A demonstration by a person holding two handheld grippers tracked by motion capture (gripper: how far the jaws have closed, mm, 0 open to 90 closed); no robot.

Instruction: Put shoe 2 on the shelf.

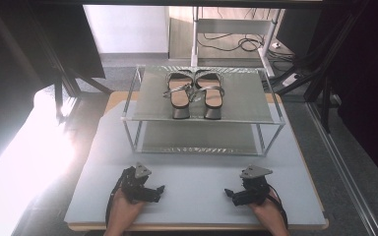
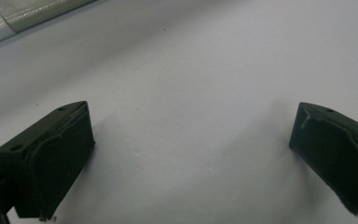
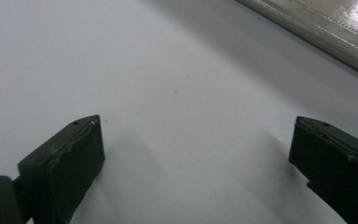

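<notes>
A pair of silver strappy heeled sandals [image 1: 196, 93] stands side by side on the top shelf of a two-tier metal rack [image 1: 147, 105], heels toward me. My left gripper [image 1: 160, 190] rests low on the table near its front edge, pointing right, open and holding nothing. My right gripper [image 1: 228, 193] rests opposite it, pointing left, also open and holding nothing. In the left gripper view its gripper [image 2: 191, 140] has jaws spread wide over bare table. The right gripper view shows the right gripper [image 3: 196, 149] the same way.
The grey table top [image 1: 197, 172] lies between the rack and the front edge. The rack's lower shelf [image 1: 197, 140] holds nothing. Its base rail [image 3: 317, 28] runs past the right gripper's far corner. Dark frame posts and cables stand beyond the table.
</notes>
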